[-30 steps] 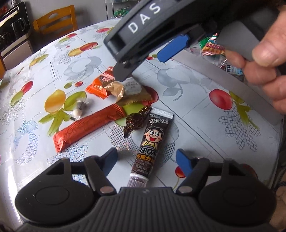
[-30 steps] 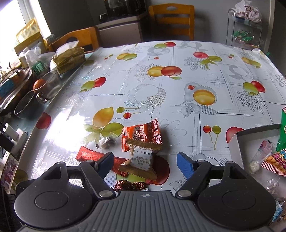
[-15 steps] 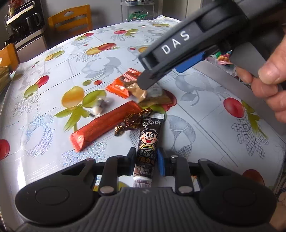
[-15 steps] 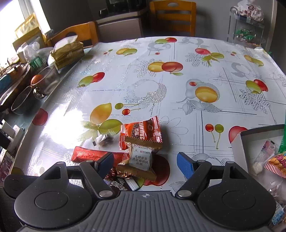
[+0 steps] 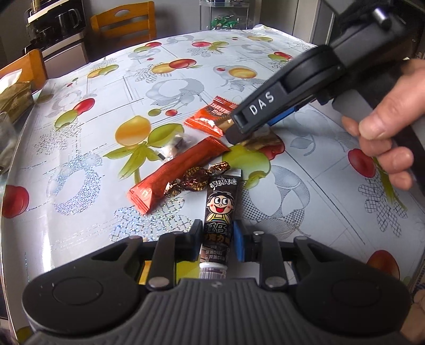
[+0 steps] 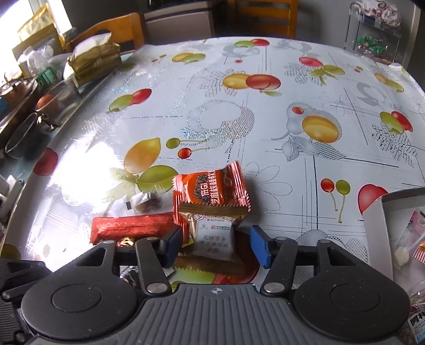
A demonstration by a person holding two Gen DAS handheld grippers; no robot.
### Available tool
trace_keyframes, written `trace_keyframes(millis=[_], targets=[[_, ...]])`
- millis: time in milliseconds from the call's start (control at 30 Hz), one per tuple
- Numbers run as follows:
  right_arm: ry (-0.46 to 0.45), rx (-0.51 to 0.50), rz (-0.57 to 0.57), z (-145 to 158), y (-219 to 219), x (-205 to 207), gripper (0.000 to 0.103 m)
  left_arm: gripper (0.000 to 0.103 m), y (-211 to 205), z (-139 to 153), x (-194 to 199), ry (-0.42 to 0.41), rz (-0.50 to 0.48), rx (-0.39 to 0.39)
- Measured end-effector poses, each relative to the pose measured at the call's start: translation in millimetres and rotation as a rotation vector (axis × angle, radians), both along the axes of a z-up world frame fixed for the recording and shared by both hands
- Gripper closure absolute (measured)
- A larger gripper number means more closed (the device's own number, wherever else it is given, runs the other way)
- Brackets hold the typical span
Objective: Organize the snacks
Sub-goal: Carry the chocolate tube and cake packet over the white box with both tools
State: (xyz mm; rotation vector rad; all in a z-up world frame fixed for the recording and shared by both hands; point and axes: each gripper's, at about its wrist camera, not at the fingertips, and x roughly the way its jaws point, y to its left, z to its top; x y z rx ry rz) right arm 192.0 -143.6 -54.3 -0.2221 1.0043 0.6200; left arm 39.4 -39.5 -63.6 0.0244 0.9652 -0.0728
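My left gripper point(image 5: 216, 240) is shut on a dark chocolate tube with a cartoon face point(image 5: 219, 209), which lies on the fruit-print tablecloth point(image 5: 159, 87). My right gripper point(image 6: 215, 245) is open, its fingers on either side of a gold-and-white wrapped snack point(image 6: 213, 240); in the left wrist view the right gripper point(image 5: 247, 130) is low over that snack. An orange packet point(image 6: 212, 189) lies just beyond it, also in the left wrist view point(image 5: 209, 116). A long red bar point(image 5: 175, 173), a brown twisted candy point(image 5: 196, 179) and a small clear-wrapped candy point(image 5: 175, 144) lie nearby.
A white box point(image 6: 377, 223) holding several snacks stands at the right edge of the right wrist view. Glass cups point(image 6: 53, 106), a tissue pack point(image 6: 93, 62) and clutter line the left side. Wooden chairs point(image 5: 124, 22) stand beyond the table.
My left gripper closed on the chocolate tube. My right gripper moved down and forward so its fingers now flank the gold-and-white snack.
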Motion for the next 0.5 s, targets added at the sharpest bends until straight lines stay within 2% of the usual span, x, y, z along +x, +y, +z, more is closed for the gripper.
trace_keyframes(millis=[67,200,500], targets=[[0.000,-0.013,0.009,-4,1,0,0.057,0.080,1,0,0,0.000,0.005,0.003],[-0.010,-0.020,0.028,-4,0,-3,0.063,0.080,1,0,2,-0.001,0.015,0.005],[-0.007,-0.011,0.023,-1,-15,-15,0.064,0.081,-3,1,5,-0.003,-0.014,0.000]])
